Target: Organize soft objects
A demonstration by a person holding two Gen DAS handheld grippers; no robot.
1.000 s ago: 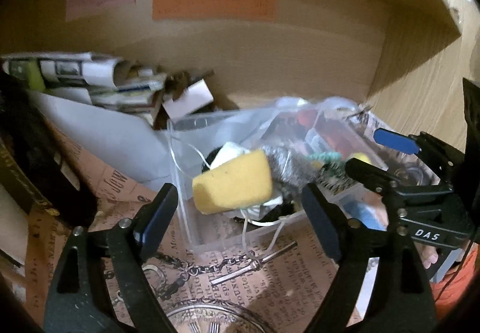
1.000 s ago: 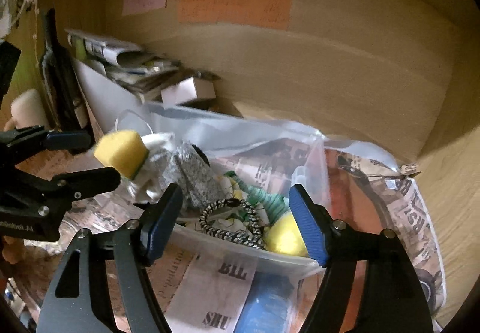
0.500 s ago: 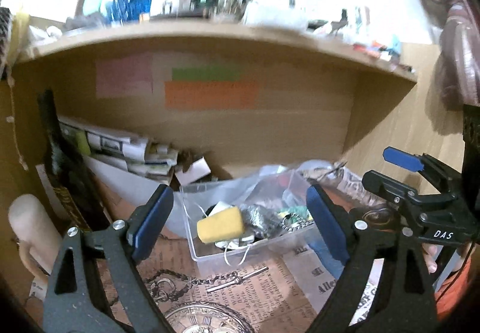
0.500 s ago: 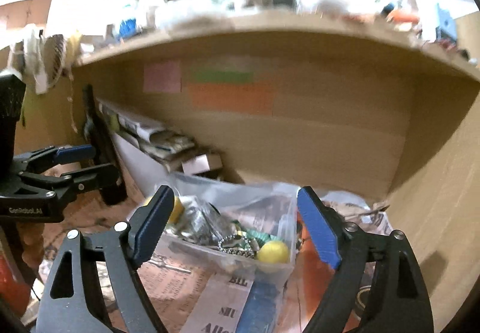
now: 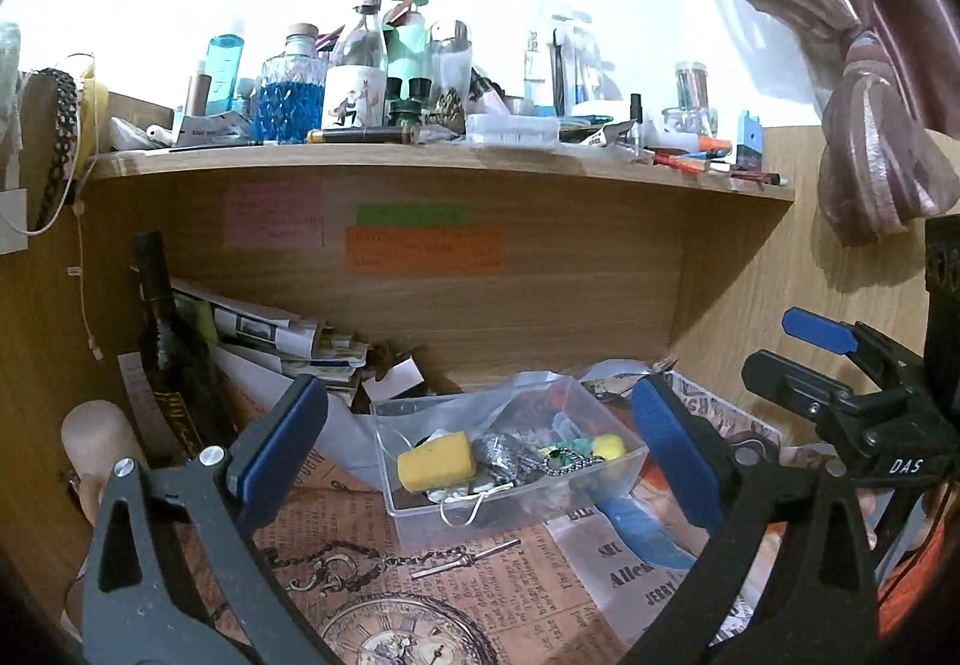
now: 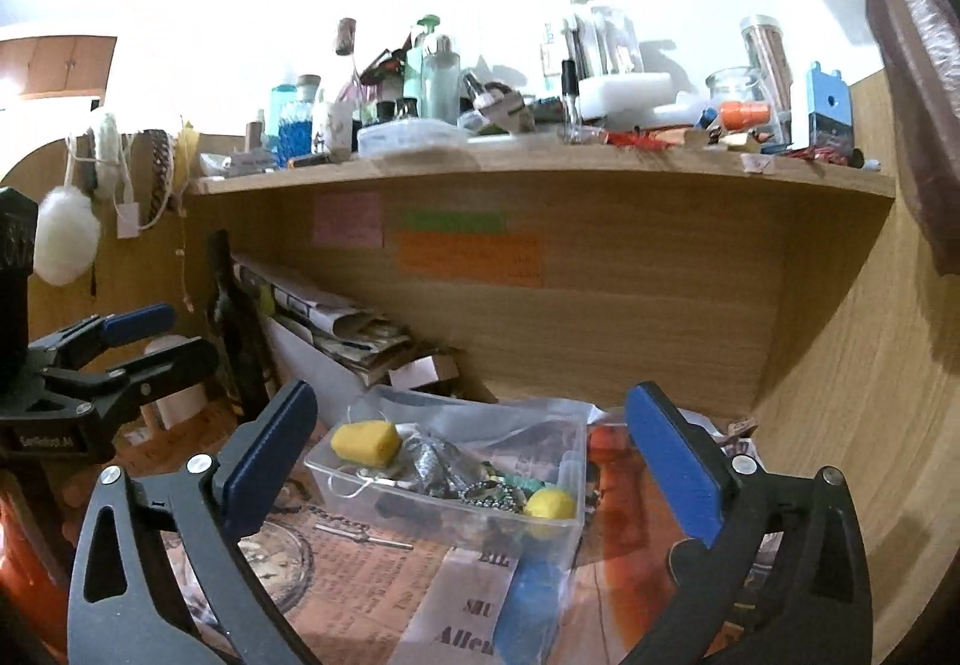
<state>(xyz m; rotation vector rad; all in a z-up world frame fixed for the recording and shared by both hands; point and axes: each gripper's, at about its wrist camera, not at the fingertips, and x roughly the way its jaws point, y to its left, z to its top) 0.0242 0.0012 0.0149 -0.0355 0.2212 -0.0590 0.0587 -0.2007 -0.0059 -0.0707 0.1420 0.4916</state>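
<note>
Both the left tongs [image 5: 480, 449] and the right tongs [image 6: 474, 455] gape wide and hold nothing. The clear box [image 5: 624, 461] sits on the table near its back edge, under the shelf [image 5: 420, 161], with the yellow sponge [image 5: 436, 464] at its left end among other soft bits.

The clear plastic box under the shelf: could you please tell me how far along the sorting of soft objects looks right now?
Looks done: the clear plastic box already holds a yellow sponge, a small yellow ball and a jumble of other small items. In hand: nothing; the left tongs and right tongs are both open and empty, short of the box. Left: no loose soft object is visible on the newspaper.
</note>
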